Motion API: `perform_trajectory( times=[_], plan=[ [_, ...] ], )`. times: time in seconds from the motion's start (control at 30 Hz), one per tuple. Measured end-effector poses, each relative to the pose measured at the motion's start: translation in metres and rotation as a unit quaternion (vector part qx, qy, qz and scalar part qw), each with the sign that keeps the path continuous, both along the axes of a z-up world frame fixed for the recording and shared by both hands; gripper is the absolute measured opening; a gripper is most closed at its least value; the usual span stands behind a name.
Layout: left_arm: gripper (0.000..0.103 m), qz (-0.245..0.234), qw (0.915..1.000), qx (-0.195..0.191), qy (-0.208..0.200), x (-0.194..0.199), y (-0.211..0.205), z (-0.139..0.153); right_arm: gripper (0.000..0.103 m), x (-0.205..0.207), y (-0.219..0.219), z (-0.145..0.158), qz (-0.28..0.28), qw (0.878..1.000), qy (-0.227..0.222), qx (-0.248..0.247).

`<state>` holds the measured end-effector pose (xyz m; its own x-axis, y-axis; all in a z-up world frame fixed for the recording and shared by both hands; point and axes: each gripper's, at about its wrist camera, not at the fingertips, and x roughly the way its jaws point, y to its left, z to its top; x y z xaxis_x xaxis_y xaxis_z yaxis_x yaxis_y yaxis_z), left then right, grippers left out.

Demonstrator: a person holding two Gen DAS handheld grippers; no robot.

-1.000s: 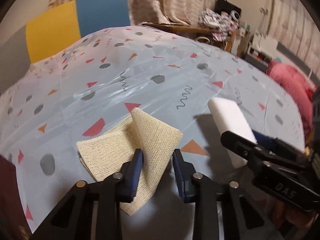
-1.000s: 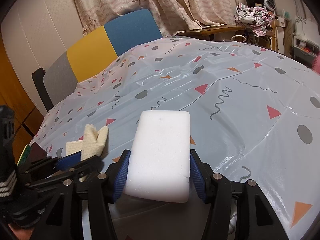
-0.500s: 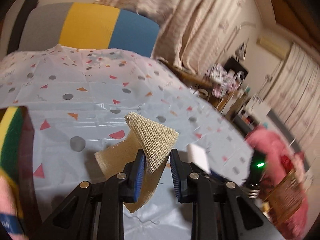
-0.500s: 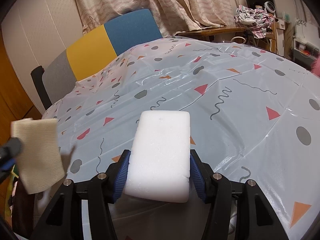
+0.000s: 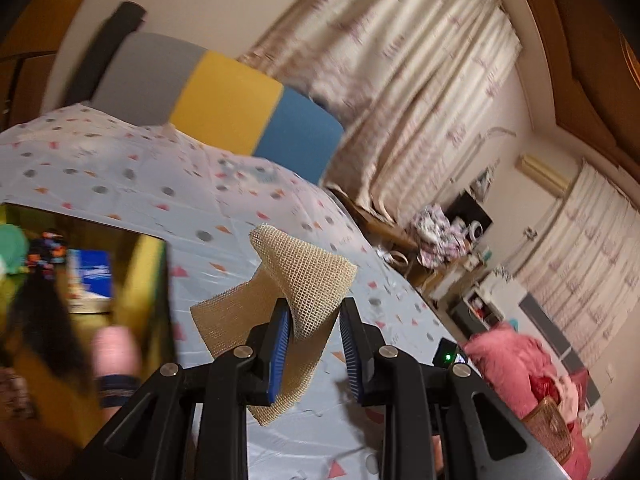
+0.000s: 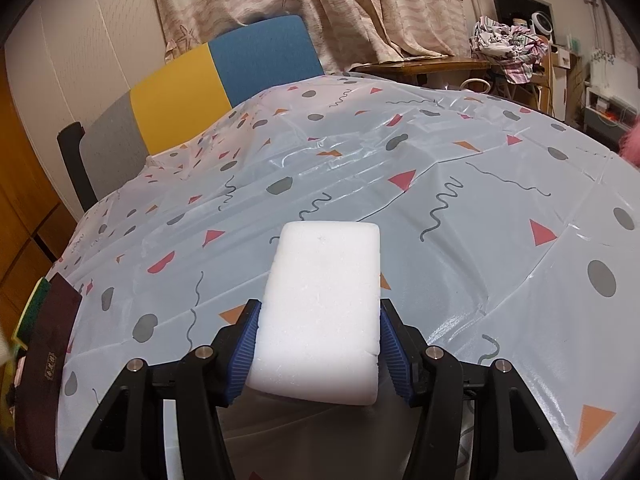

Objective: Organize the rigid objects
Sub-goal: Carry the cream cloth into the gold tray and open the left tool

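Mesh cloth (image 5: 308,300), beige and open-weave, hangs folded between the blue pads of the left tool (image 5: 316,344), which is tilted and raised above the patterned surface (image 5: 224,208) beside an open box (image 5: 152,280) of blurred items; its left pad presses the cloth, while a gap shows at the right pad, so I cannot tell how firmly it grips. White foam block (image 6: 324,312), rectangular with rounded corners and a slightly rough face, is clamped flat between the pads of the right tool (image 6: 320,356), held level and low over the surface.
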<state>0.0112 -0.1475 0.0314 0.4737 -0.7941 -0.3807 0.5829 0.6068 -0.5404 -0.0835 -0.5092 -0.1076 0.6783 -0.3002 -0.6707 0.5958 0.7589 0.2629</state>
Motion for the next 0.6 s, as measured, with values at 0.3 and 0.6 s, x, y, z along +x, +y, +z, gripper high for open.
perform_trajectory(
  times=[0.3,0.6],
  plan=[
    [0.025,0.117,0.9930,0.018,0.009,0.021,0.096,-0.006,0.058,0.003,0.005,0.001,0.000,1.000,0.017,-0.016],
    [0.028,0.170,0.9801,0.099,0.028,0.045,0.129,-0.040,0.058,0.008,0.010,0.002,0.000,0.999,0.033,-0.033]
  ],
)
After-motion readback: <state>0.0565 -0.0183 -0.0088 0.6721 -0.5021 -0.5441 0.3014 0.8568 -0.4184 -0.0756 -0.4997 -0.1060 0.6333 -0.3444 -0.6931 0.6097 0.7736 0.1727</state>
